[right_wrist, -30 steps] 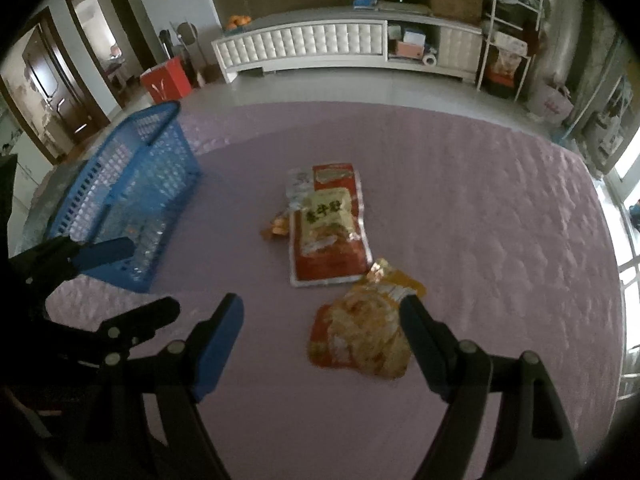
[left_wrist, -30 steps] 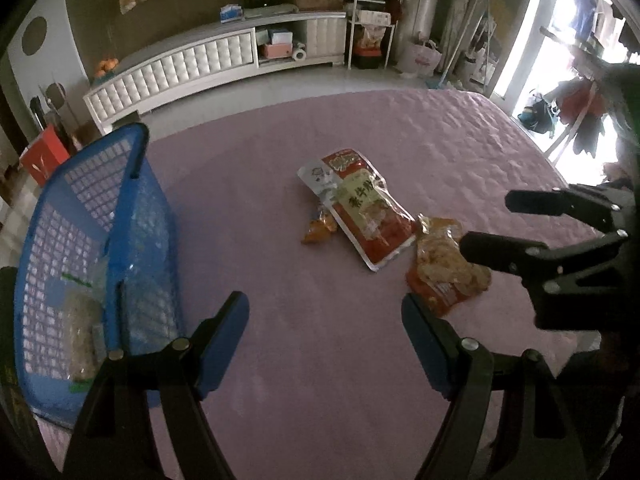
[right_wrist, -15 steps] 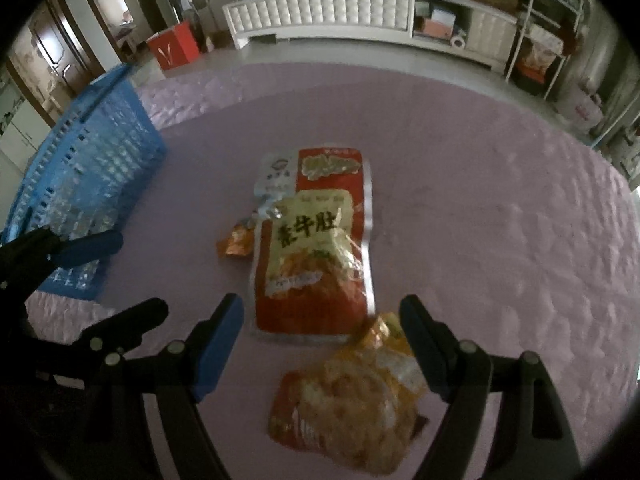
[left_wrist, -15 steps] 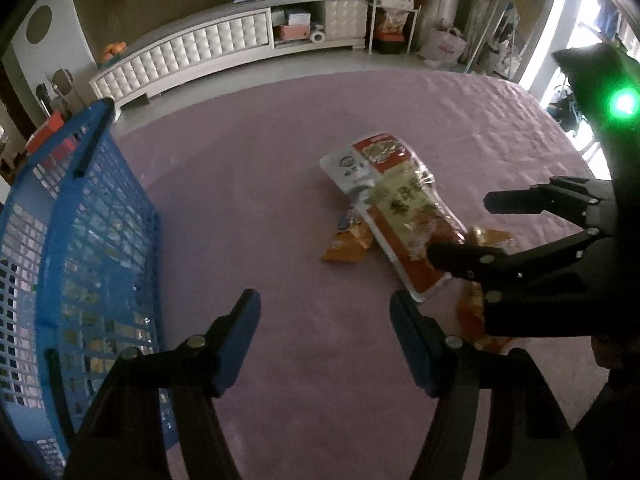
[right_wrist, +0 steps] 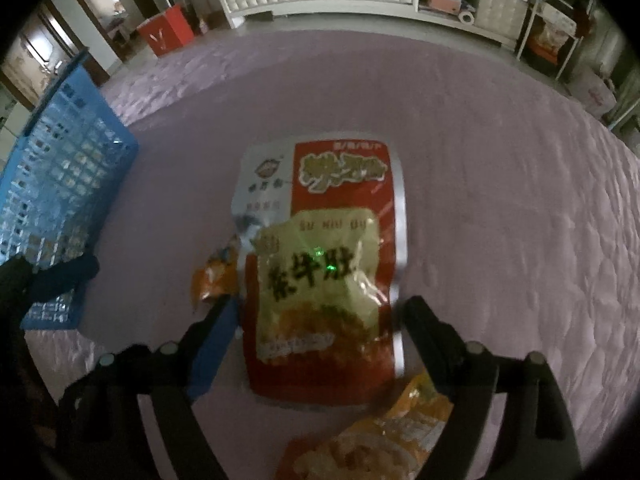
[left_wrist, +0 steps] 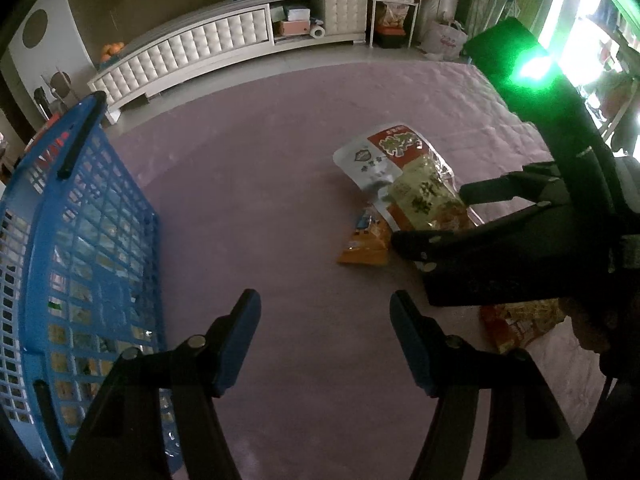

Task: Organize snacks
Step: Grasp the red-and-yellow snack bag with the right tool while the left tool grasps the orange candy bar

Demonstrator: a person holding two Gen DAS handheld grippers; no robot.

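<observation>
Three crinkly foil snack packets [right_wrist: 320, 280] on quilted purple cover [right_wrist: 500, 200]

The quilted cover [right_wrist: 500, 160] is pale purple, stitched in a small scale-like pattern. The big packet [right_wrist: 344, 208] is red with a silver-white corner; the packet [right_wrist: 320, 276] lying on it is yellow-green with dark lettering. The small packet [left_wrist: 366, 242] is orange. The basket [left_wrist: 92, 240] is bright blue (a grid of square holes). The cabinet [left_wrist: 200, 46] is white and tufted.
</observation>
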